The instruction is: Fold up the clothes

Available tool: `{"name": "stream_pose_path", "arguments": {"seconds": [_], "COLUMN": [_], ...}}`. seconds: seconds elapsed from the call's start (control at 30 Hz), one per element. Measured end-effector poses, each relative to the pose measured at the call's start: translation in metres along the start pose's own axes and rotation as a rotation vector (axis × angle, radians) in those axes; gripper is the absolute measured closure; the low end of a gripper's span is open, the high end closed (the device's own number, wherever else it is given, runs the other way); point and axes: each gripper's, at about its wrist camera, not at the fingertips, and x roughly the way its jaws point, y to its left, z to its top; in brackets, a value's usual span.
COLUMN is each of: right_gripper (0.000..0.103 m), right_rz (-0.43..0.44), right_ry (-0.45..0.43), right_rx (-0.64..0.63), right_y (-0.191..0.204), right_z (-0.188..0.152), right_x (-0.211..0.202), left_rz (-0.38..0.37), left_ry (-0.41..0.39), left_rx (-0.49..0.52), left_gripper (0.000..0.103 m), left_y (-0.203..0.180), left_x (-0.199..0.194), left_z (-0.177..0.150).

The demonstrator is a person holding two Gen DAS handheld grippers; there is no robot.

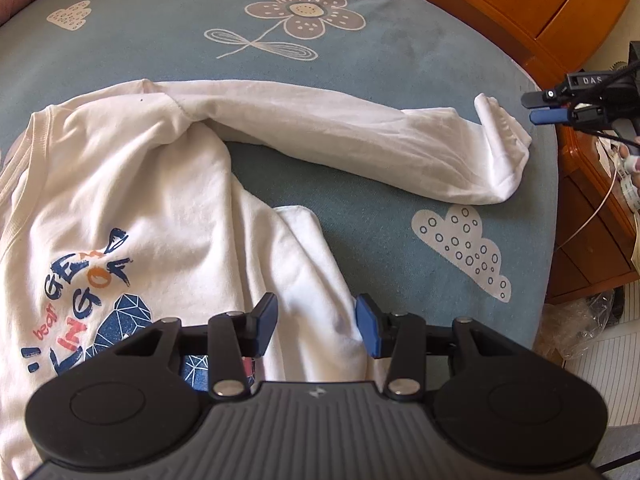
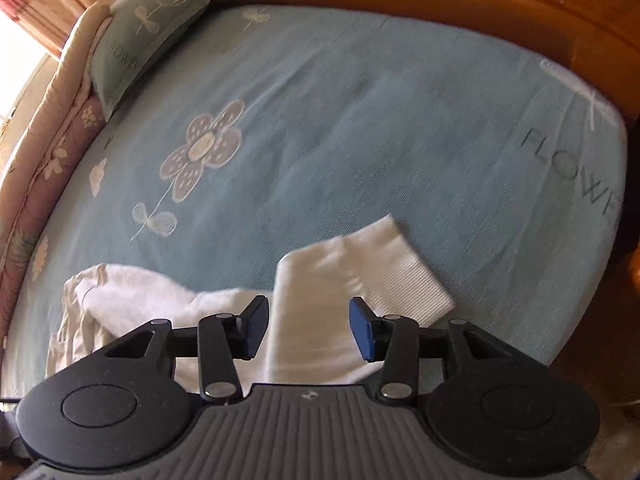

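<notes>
On the blue bedsheet point(image 1: 360, 8) lies one white long-sleeved shirt point(image 1: 132, 184) with a blue and orange print on its chest. One sleeve point(image 1: 320, 132) stretches away from the body toward the bed's right edge, its ribbed cuff point(image 2: 384, 272) turned up at the end; a second fold of white cloth lies beside the body. Two grippers are in view. The left gripper point(image 1: 316, 324) hangs over the shirt's side with its jaws apart, nothing pinched between them. The right gripper point(image 2: 308, 328) sits above the cuff, jaws spread and clear of the cloth; from the left wrist view it hovers just past the cuff at the mattress edge. One green pillow point(image 2: 140, 36) rests at the far corner. An orange wooden bed frame point(image 2: 440, 4) curves round the mattress, and a wooden cabinet point(image 1: 592, 216) stands close to the right side. Most of the sheet beyond the sleeve is bare.
</notes>
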Motion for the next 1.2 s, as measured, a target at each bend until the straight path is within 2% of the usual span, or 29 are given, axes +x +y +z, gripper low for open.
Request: {"name": "stream_pose_path", "arguments": {"seconds": [0.07, 0.13, 0.23, 0.4, 0.6, 0.73, 0.77, 0.83, 0.87, 0.97, 1.07, 1.2], "right_gripper": [0.053, 0.053, 0.053, 0.053, 0.053, 0.055, 0.060, 0.081, 0.096, 0.099, 0.099, 0.099], "right_rz": [0.018, 0.059, 0.159, 0.310, 0.378, 0.398, 0.380, 0.344, 0.321, 0.300, 0.247, 0.187], "right_ry": [0.002, 0.002, 0.047, 0.170, 0.268, 0.312, 0.317, 0.328, 0.326, 0.332, 0.268, 0.194], "right_rx": [0.033, 0.003, -0.140, -0.301, -0.452, -0.613, -0.675, -0.793, -0.833, -0.899, -0.991, -1.030], "right_y": [-0.007, -0.004, 0.033, 0.089, 0.144, 0.176, 0.185, 0.200, 0.205, 0.216, 0.229, 0.243], "right_z": [0.012, 0.017, 0.021, 0.023, 0.025, 0.019, 0.016, 0.010, 0.008, 0.009, 0.012, 0.029], "right_x": [0.014, 0.021, 0.048, 0.108, 0.154, 0.168, 0.172, 0.174, 0.175, 0.171, 0.161, 0.168], "left_rz": [-0.003, -0.004, -0.005, -0.012, -0.032, -0.046, -0.051, -0.061, -0.065, -0.068, -0.071, -0.073], "left_ry": [0.006, 0.014, 0.027, 0.027, 0.019, 0.014, 0.015, 0.016, 0.017, 0.019, 0.017, 0.003], "left_rx": [0.001, 0.003, 0.001, -0.033, -0.096, -0.119, -0.123, -0.135, -0.143, -0.150, -0.144, -0.150], "left_gripper": [0.060, 0.060, 0.059, 0.059, 0.058, 0.057, 0.057, 0.057, 0.057, 0.057, 0.057, 0.057], "left_y": [0.000, 0.000, 0.000, -0.001, 0.006, 0.009, 0.010, 0.013, 0.014, 0.015, 0.015, 0.016], "left_x": [0.002, 0.005, 0.010, 0.010, 0.013, 0.013, 0.013, 0.012, 0.012, 0.008, 0.006, 0.005], "left_z": [0.001, 0.002, 0.002, 0.000, -0.006, -0.007, -0.007, -0.007, -0.007, -0.005, -0.005, -0.002]}}
